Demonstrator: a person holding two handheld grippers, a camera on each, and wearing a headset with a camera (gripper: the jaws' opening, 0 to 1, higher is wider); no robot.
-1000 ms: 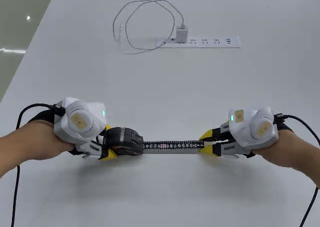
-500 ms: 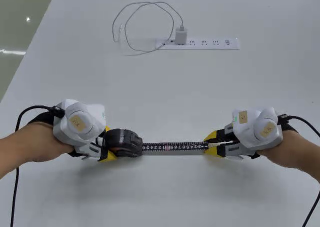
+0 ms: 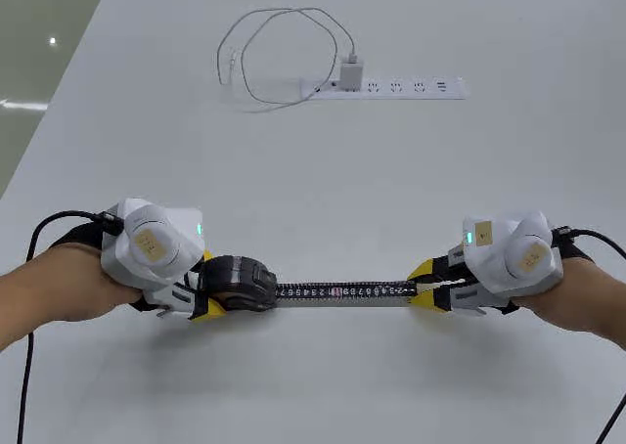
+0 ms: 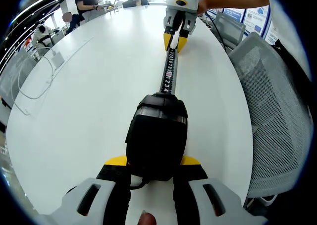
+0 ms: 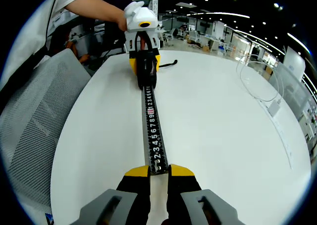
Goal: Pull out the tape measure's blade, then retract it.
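Observation:
A black tape measure case [image 3: 240,282] rests on the white table, and my left gripper [image 3: 208,299] is shut on its rear. In the left gripper view the case [image 4: 157,133] sits between the yellow-tipped jaws. The blade [image 3: 342,291] runs rightward out of the case, numbers showing. My right gripper [image 3: 424,286] is shut on the blade's end tab. The blade [image 5: 153,133] in the right gripper view stretches from my jaws [image 5: 158,174] to the case [image 5: 145,66] held by the left gripper [image 5: 142,36]. The right gripper [image 4: 176,36] shows far up the blade [image 4: 169,71] in the left gripper view.
A white power strip [image 3: 391,88] with a charger [image 3: 351,72] and a looped white cable [image 3: 264,48] lies at the far side of the table. Black cables trail from both grippers. A grey mesh chair [image 4: 277,101] stands by the table's near edge.
The right gripper has moved further right with the blade's end, so more blade is out of the case. The left gripper and the case have stayed in place.

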